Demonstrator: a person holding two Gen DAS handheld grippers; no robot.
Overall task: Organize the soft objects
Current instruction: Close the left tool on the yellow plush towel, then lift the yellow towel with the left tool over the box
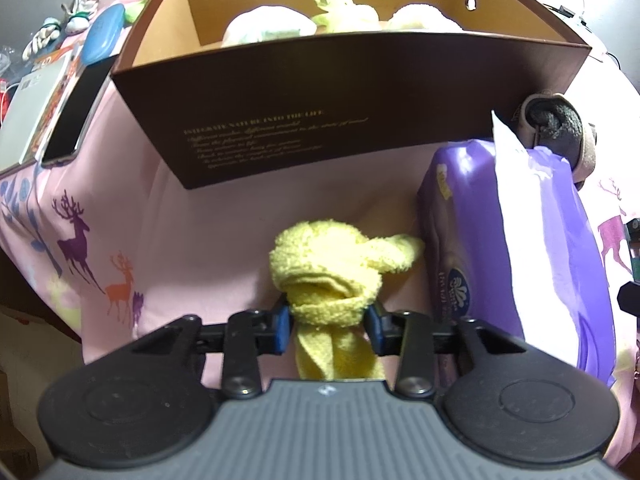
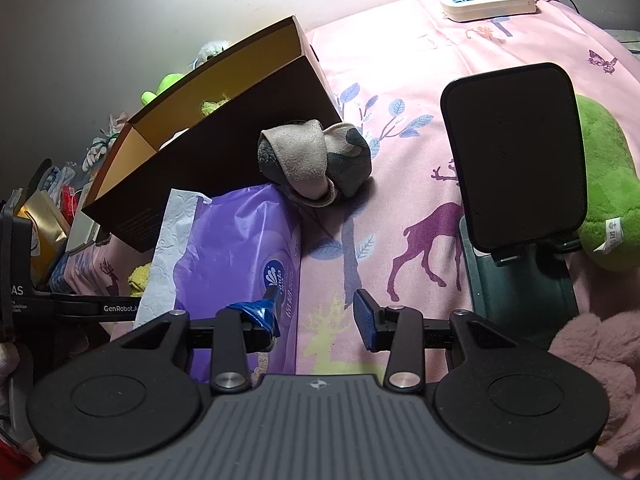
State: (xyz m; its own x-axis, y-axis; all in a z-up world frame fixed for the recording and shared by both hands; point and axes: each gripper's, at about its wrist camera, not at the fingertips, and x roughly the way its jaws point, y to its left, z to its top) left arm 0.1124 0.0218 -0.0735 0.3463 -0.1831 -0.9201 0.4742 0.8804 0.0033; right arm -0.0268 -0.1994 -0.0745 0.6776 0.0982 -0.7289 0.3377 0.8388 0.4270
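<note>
My left tool (image 1: 329, 322) is clamped on the yellow towel (image 1: 336, 276) at lower centre, in front of the brown box (image 1: 344, 112). My right tool (image 2: 318, 318) stands wide over the pink cloth (image 2: 400, 184), the grey sock bundle (image 2: 316, 160) centre frame beside the purple tissue pack (image 2: 236, 248).

Between the fingers (image 1: 282, 326) of my left hand sits the rolled towel (image 1: 336, 276), on the bedsheet (image 1: 192, 232). The open box (image 1: 348, 104) stands behind it, soft things inside. The tissue pack (image 1: 520, 248) lies to the towel's right, with the balled sock (image 2: 316, 160) behind the pack, against the box's corner. The tablet stand (image 2: 516, 156) rises further right, a plush toy (image 2: 608, 192) beyond it.
</note>
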